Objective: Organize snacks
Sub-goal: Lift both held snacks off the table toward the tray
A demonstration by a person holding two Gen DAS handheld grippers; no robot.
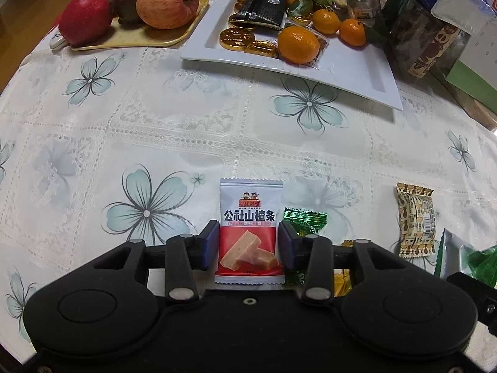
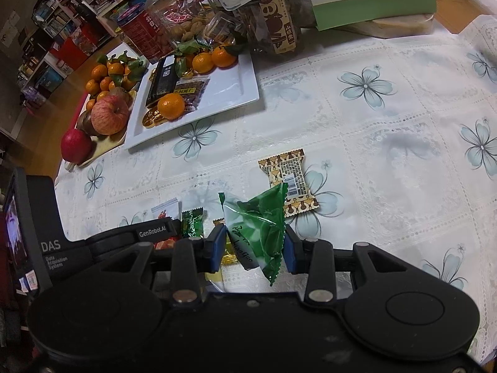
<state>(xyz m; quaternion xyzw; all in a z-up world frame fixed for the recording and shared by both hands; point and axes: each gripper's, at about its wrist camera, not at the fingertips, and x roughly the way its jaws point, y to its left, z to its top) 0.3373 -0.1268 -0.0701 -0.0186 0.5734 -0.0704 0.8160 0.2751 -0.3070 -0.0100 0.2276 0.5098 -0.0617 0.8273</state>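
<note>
A red and white hawthorn snack packet [image 1: 250, 227] lies flat on the flowered tablecloth between the fingers of my left gripper [image 1: 248, 248]. The pads stand at its two edges and do not squeeze it, so this gripper is open. My right gripper [image 2: 253, 248] is shut on a crumpled green and white packet [image 2: 257, 227], held just above the cloth. A small green candy [image 1: 303, 217] and a yellow packet [image 2: 228, 256] lie between the two grippers. Just beyond the held packet lies a beige patterned packet [image 2: 289, 180].
A white rectangular plate [image 1: 357, 65] at the back holds mandarins, gold foil coins and a black bar. A yellow tray [image 1: 139, 37] with apples stands to its left. Jars, boxes and a green-edged box [image 2: 372, 12] crowd the far right edge.
</note>
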